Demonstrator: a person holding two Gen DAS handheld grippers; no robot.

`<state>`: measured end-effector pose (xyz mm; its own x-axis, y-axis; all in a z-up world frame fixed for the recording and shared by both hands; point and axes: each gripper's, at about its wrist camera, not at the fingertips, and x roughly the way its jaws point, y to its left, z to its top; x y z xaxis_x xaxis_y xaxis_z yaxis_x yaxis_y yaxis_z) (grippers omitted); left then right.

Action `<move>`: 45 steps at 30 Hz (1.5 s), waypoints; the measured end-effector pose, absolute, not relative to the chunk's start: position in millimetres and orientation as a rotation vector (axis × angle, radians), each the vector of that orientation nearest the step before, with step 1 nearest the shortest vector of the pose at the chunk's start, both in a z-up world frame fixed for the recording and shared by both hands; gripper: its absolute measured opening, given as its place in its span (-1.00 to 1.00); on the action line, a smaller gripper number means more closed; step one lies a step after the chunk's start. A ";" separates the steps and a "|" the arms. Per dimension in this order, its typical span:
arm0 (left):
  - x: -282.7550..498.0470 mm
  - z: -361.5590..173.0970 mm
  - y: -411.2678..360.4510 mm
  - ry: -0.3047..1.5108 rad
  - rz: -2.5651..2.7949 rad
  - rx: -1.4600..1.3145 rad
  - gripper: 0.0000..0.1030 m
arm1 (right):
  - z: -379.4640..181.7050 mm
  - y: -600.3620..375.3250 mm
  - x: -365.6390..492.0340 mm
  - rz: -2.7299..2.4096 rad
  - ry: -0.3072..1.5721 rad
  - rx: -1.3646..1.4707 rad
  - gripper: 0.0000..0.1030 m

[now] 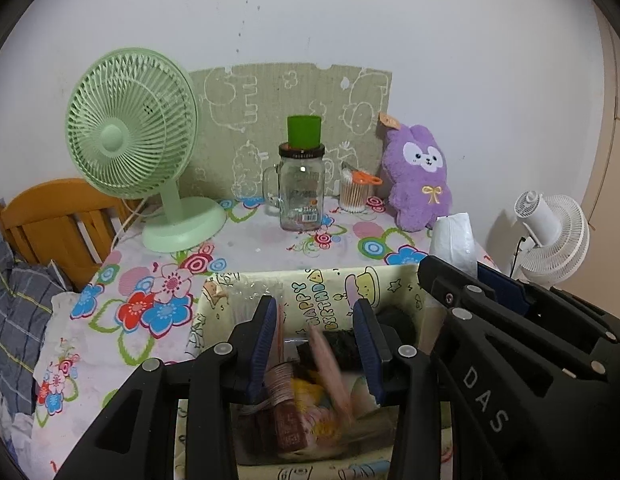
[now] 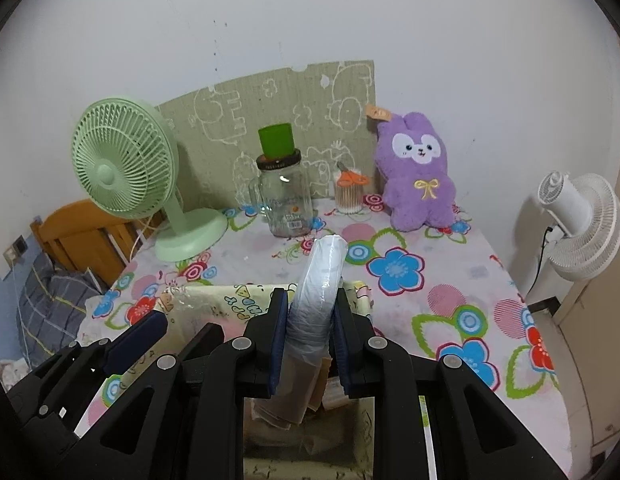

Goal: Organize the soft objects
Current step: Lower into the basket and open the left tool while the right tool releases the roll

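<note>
My right gripper (image 2: 311,300) is shut on a white tissue pack in clear wrap (image 2: 323,264), which sticks up and forward between the pads. It hovers over the right part of a cream cartoon-print box (image 2: 230,300). My left gripper (image 1: 315,308) hangs over the same box (image 1: 325,292) with its jaws standing apart. A blurred pink item (image 1: 329,364) shows between them; whether the pads press on it is unclear. Bagged pink, yellow and dark items lie inside the box. A purple plush bunny (image 1: 419,176) leans on the wall at the back right.
On the flowered tablecloth stand a green fan (image 1: 130,136), a glass jar mug topped by a green cup (image 1: 302,192) and a swab holder with orange scissors (image 1: 355,192). A white fan (image 1: 549,232) stands off the table's right edge, a wooden frame (image 1: 54,216) to the left.
</note>
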<state>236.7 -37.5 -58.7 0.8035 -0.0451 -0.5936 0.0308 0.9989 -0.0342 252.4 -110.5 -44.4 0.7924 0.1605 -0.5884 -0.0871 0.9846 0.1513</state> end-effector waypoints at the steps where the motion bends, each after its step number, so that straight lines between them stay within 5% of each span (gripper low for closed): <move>1: 239.8 -61.0 -37.0 0.643 -0.039 -0.025 -0.21 | -46.5 -110.0 255.0 0.137 0.646 0.119 -0.52; 5: 248.1 -68.0 -35.2 0.672 -0.038 -0.027 -0.05 | -55.4 -108.0 263.8 0.150 0.665 0.117 -0.52; 7: 249.0 -69.7 -34.9 0.678 -0.036 -0.023 0.33 | -58.9 -106.6 267.1 0.161 0.674 0.120 -0.52; 13: 247.4 -71.3 -34.3 0.680 -0.022 -0.005 0.73 | -62.5 -103.0 270.4 0.195 0.682 0.120 -0.52; 17: 246.2 -72.2 -30.7 0.689 -0.015 -0.005 0.77 | -63.7 -99.7 270.5 0.247 0.678 0.126 -0.49; 19: 245.9 -73.2 -29.0 0.695 -0.015 0.000 0.79 | -64.4 -96.7 270.8 0.269 0.684 0.120 -0.25; 21: 245.3 -74.2 -27.5 0.703 -0.020 0.004 0.79 | -65.2 -93.9 270.4 0.289 0.692 0.116 0.29; 26: 239.9 -71.6 -26.8 0.690 -0.014 0.009 0.83 | -61.7 -88.9 264.8 0.285 0.674 0.100 0.61; 33: 230.9 -65.5 -25.6 0.674 -0.006 0.009 1.00 | -55.0 -90.1 255.9 0.242 0.664 0.086 0.80; 45: 207.3 -49.9 -25.6 0.651 -0.028 -0.019 0.99 | -33.5 -96.8 223.7 0.192 0.610 0.074 0.82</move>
